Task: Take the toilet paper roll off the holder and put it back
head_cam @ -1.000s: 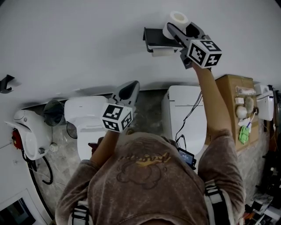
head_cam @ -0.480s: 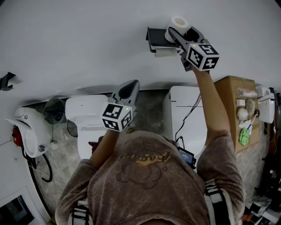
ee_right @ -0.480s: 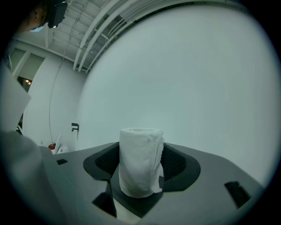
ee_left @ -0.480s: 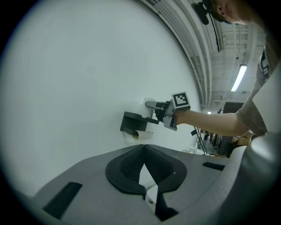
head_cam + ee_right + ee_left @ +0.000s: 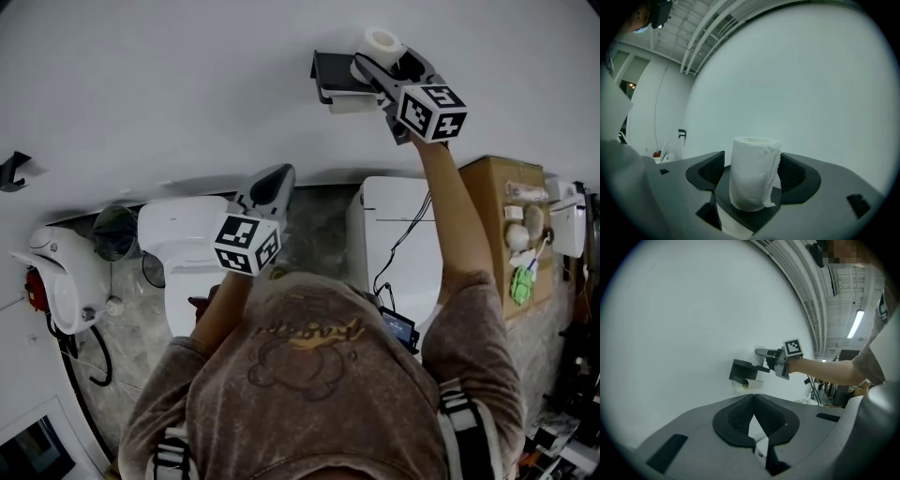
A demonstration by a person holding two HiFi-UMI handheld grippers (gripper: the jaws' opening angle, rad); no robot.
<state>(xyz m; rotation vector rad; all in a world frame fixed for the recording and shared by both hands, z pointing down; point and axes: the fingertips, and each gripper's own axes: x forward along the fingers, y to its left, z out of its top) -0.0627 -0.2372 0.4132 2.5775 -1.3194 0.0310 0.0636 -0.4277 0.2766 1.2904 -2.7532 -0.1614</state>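
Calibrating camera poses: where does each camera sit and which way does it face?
Head view: on the head, looking down; torso, arms, left tool, right tool.
Left gripper view: on left tool, facing wall and holder; shut jaws, right arm.
Right gripper view: on right tool, facing wall; opening jaws flank toilet paper roll.
Shared: holder in head and left views.

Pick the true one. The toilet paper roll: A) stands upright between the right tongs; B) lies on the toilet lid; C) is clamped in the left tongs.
A: the right gripper view shows the toilet paper roll upright between the right tongs, whose jaws are opening.
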